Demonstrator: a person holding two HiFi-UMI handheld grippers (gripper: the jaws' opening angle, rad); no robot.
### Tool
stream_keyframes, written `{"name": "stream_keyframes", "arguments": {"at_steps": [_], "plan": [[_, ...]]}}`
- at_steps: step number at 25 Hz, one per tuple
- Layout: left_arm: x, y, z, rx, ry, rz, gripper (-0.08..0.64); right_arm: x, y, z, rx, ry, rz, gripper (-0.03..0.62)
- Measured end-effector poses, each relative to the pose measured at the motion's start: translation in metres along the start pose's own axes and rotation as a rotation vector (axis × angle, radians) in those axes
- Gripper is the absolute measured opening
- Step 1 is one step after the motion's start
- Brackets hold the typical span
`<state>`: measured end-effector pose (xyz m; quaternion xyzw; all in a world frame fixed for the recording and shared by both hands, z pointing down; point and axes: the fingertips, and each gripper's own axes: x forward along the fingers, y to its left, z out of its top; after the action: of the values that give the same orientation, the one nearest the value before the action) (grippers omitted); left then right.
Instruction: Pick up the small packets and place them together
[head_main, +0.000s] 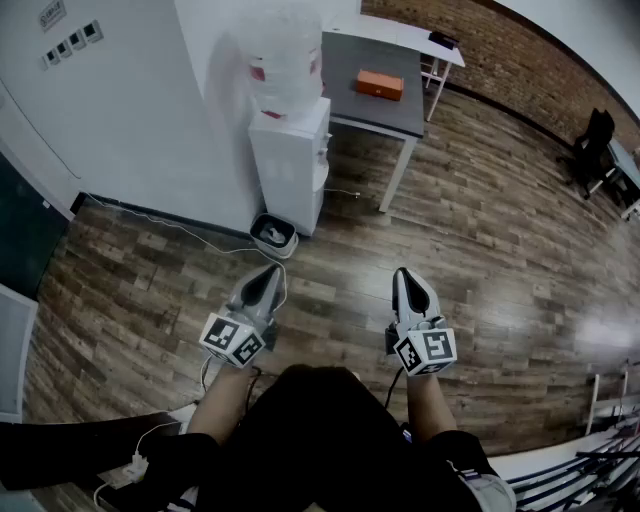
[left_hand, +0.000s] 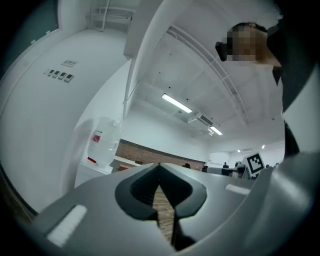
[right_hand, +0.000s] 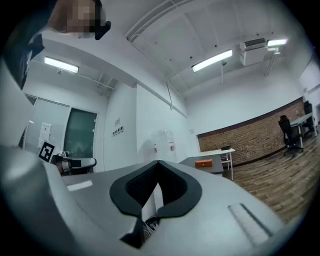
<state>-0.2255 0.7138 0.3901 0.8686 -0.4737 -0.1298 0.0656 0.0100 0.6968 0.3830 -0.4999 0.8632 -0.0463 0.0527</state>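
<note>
1. Both claws are pressed together and pinch nothing. Your left claw and right claw hang side by side, roughly level, over the wooden floor. I judge that a waiting pose, not a reach.
2. No small packets show in any view, so the things you are to gather lie somewhere out of sight.
3. Ahead of you stand a water dispenser, a small bin at its foot, and a grey desk bearing an orange box.
4. One white cable trails along the floor by the wall; mind it if you step that way.
</note>
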Motion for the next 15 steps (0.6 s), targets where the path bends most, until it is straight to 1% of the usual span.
{"name": "stream_keyframes", "arguments": {"at_steps": [5, 11, 15], "plan": [[-0.002, 0.000, -0.007, -0.008, 0.025, 0.020, 0.000, -0.003, 0.001, -0.005, 0.011, 0.009, 0.010, 0.000], [0.008, -0.013, -0.014, -0.012, 0.041, 0.004, 0.000, -0.014, -0.004, -0.008, -0.007, 0.013, 0.022, 0.000], [0.022, -0.025, -0.022, -0.015, 0.056, -0.015, 0.000, -0.023, -0.013, -0.002, 0.027, 0.001, 0.060, 0.002]]}}
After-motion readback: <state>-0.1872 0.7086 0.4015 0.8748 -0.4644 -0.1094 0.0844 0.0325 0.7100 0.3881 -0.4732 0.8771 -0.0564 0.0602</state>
